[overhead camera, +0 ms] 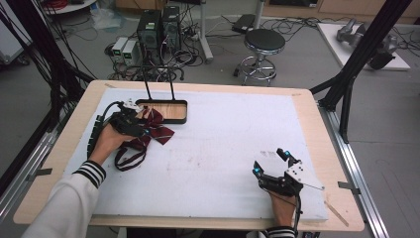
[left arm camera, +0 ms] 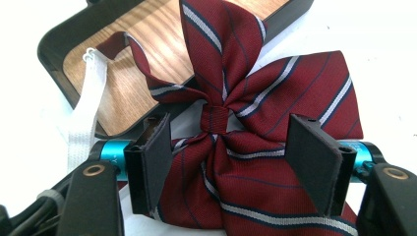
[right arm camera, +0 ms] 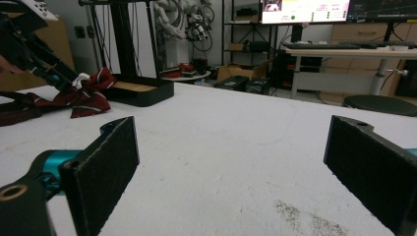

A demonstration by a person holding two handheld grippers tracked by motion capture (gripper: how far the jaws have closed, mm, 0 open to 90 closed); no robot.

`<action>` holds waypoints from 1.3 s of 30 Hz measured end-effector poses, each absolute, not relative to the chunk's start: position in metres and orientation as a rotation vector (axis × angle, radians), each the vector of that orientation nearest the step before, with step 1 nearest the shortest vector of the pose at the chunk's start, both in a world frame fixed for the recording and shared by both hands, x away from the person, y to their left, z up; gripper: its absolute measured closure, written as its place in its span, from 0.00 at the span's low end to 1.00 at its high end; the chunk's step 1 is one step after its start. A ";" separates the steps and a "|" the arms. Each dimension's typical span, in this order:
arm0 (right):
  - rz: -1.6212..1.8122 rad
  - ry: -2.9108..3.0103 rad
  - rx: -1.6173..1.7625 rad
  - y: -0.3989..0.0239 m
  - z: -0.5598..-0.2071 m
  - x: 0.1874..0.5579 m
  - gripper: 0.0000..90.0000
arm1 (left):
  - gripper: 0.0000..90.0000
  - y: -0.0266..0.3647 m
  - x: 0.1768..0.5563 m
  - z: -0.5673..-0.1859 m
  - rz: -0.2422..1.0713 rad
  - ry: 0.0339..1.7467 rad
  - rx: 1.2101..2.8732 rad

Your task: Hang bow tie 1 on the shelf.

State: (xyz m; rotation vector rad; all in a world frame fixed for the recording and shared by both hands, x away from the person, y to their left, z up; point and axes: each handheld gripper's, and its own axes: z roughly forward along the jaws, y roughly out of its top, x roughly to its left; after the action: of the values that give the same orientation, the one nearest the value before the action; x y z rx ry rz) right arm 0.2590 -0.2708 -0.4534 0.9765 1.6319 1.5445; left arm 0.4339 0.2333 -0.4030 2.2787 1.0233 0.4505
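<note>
The bow tie point(left arm camera: 255, 162) was maroon with white and navy stripes; the tray point(left arm camera: 54, 44) was black-rimmed with a wood-grain floor.

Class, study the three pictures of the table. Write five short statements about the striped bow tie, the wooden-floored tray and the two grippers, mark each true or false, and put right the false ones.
1. The dark red bow tie with white stripes lies between the jaws of the left gripper. True.
2. The right gripper holds the bow tie. False: its jaws are open and hold nothing, over the white table cover.
3. Part of the bow tie lies over the edge of the black tray with the wooden floor. True.
4. The bow tie's strap is green. False: in the left gripper view a white strap runs from it.
5. The two grippers touch. False: they are far apart, at opposite sides of the table.
</note>
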 end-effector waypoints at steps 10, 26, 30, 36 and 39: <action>1.547 1.633 0.976 -0.271 -0.453 0.259 0.06 | 0.45 0.230 0.440 -0.409 0.443 1.040 2.299; 1.553 1.633 0.981 -0.271 -0.454 0.258 0.06 | 0.52 0.224 0.450 -0.410 0.419 1.108 2.316; 1.552 1.633 0.980 -0.271 -0.454 0.258 0.06 | 0.52 0.224 0.452 -0.411 0.431 1.122 2.318; 1.553 1.631 0.980 -0.271 -0.454 0.259 0.06 | 0.54 0.221 0.457 -0.412 0.422 1.122 2.343; 1.553 1.632 0.982 -0.271 -0.454 0.258 0.06 | 0.54 0.220 0.458 -0.414 0.415 1.129 2.345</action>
State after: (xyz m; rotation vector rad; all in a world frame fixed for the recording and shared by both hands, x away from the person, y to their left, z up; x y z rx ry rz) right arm 0.2584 -0.2712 -0.4536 0.9824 1.6320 1.5528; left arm 0.4578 0.2199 -0.4139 2.3445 1.1294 0.4150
